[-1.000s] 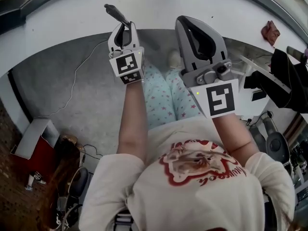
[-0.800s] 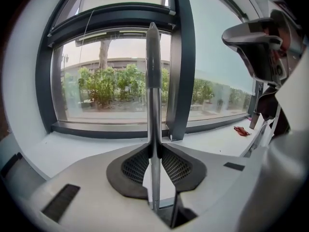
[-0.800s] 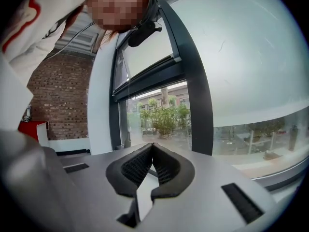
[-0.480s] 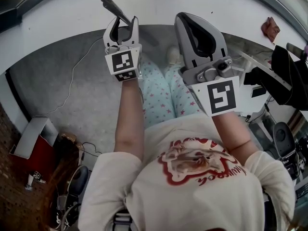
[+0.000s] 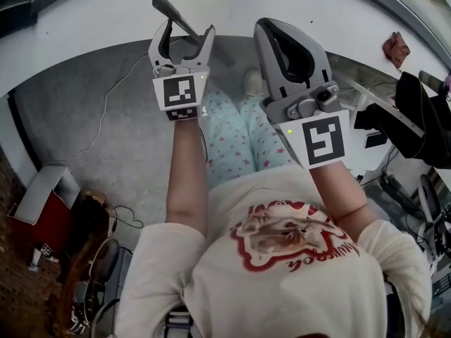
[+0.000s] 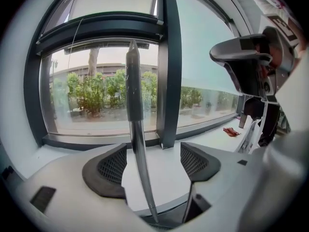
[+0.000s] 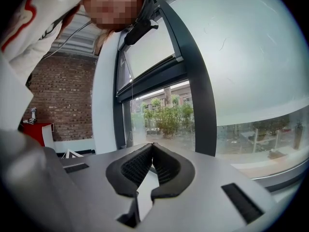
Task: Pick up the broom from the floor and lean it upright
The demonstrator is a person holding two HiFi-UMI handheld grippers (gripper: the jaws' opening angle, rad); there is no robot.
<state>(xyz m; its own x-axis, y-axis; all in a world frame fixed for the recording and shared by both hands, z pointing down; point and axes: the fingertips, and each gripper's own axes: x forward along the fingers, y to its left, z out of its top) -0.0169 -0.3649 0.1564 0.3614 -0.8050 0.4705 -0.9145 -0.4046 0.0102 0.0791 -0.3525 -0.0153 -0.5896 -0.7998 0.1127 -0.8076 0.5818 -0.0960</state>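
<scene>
The broom's handle (image 6: 136, 134) stands upright, a silver shaft with a dark grip (image 5: 169, 11) at its top, against the white window ledge. It rises between the jaws of my left gripper (image 6: 153, 164), nearer the left pad (image 6: 112, 167) and touching neither pad. Those jaws are opening and stand wide. In the head view the left gripper (image 5: 189, 35) sits upper left, with the shaft crossing its gap. My right gripper (image 5: 280, 39) is beside it, held level and shut with nothing in it. Its pads (image 7: 140, 166) meet at the tips. The broom's head is hidden.
A white window ledge (image 5: 84, 27) runs along the wall above the grey carpet (image 5: 91, 160). A white cable (image 5: 106, 115) trails over the floor. A red box (image 5: 35, 220) lies lower left. Dark gear (image 5: 423, 122) and a red cloth (image 5: 396, 46) are at the right. A dark window post (image 6: 169, 66) stands behind the handle.
The left gripper's jaws have spread apart and let go of the broom handle, and the left hand has risen slightly. The right gripper has stayed where it was.
</scene>
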